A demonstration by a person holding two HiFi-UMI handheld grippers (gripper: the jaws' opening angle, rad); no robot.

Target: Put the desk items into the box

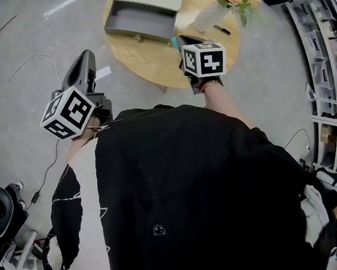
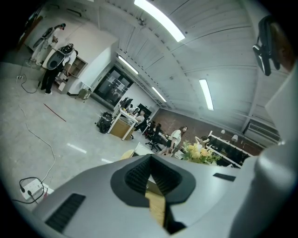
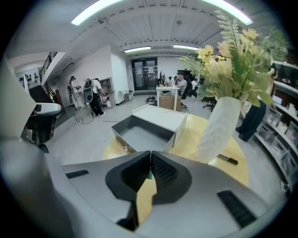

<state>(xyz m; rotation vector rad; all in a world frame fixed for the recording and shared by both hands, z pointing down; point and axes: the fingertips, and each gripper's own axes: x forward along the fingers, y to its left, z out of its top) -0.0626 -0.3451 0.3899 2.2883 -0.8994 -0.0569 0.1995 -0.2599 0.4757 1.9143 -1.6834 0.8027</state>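
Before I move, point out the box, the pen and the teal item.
box (image 3: 139,138), right gripper view, bare inner floor.
pen (image 3: 227,159), right gripper view, mid-barrel.
teal item (image 3: 149,175), right gripper view, its visible sliver.

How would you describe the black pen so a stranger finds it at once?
Look at the round wooden table. Past the white vase of yellow flowers, on its side away from the open grey box, lies the black pen: the only slim, dark thing there.

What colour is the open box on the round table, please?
The box is grey; right gripper view.
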